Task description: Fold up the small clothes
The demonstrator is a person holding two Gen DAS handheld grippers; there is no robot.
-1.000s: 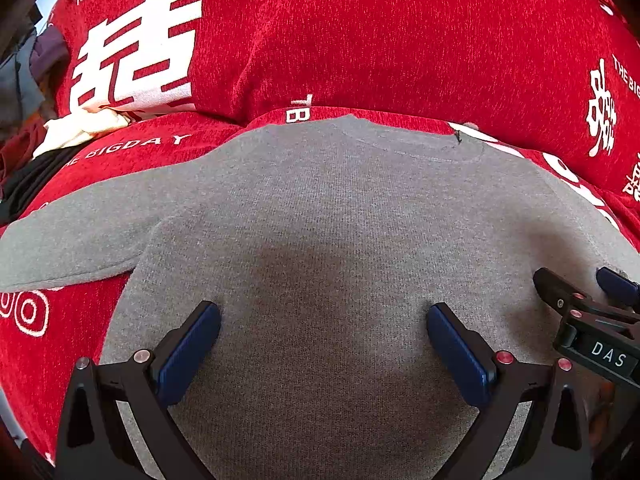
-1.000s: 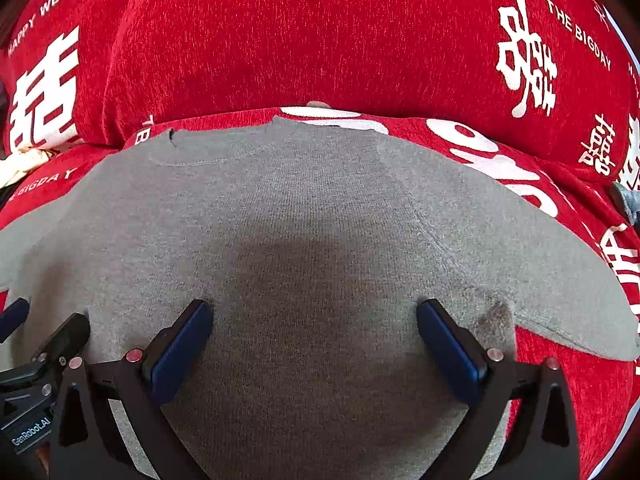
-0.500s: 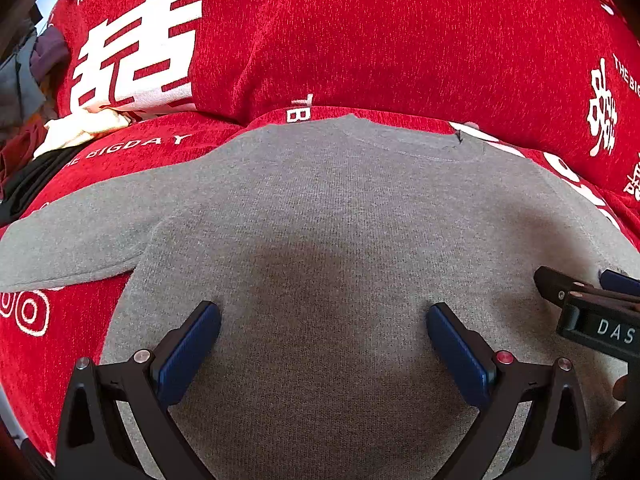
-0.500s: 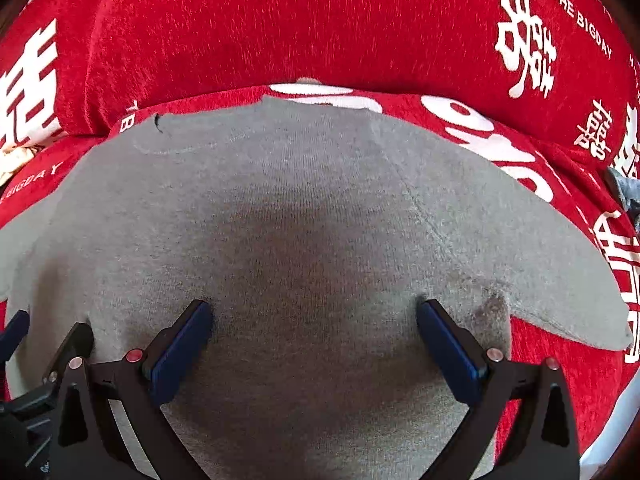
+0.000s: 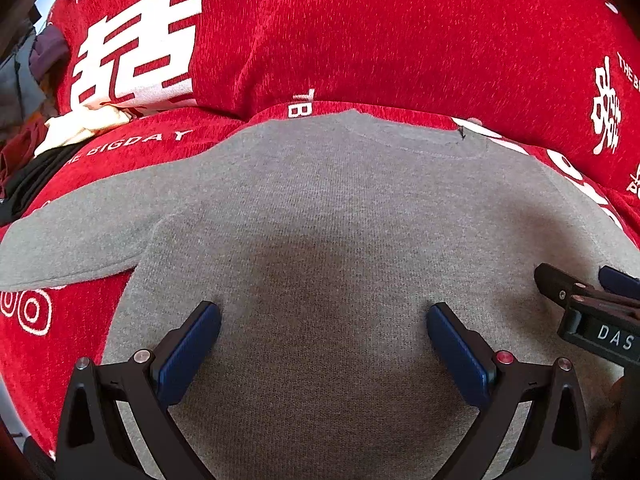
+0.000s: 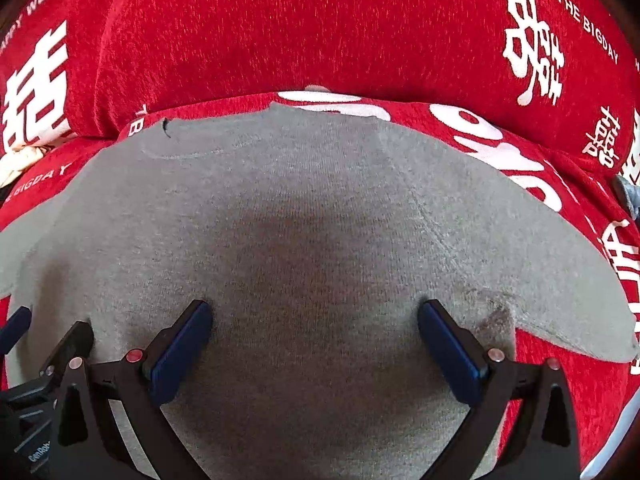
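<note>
Two hand-held grippers hover side by side over a grey sweater (image 5: 320, 208), which lies flat, back up, on a red printed cover (image 5: 360, 32) (sofa or bed, cannot tell which). Neckline (image 5: 408, 136) points away from the cameras; sleeves spread out to left (image 5: 76, 236) and right (image 6: 552, 272).

Left hand-held gripper (image 5: 324, 340): fingers wide apart, nothing between the blue pads (image 5: 188, 352). Right hand-held gripper (image 6: 316, 340): same config., fingers apart, pads (image 6: 448, 352) empty. Both sit low over the body panel near the hem end; contact w/ fabric cannot be confirmed.

Reason for layout (est.): garment spread flat w/ sleeves out so fold lines stay straight. Grippers paired at the hem end, approx. symmetric, so both lower corners can be taken at once.

Other clothing (image 5: 68, 128) lies piled at far left, well apart from the sweater.
</note>
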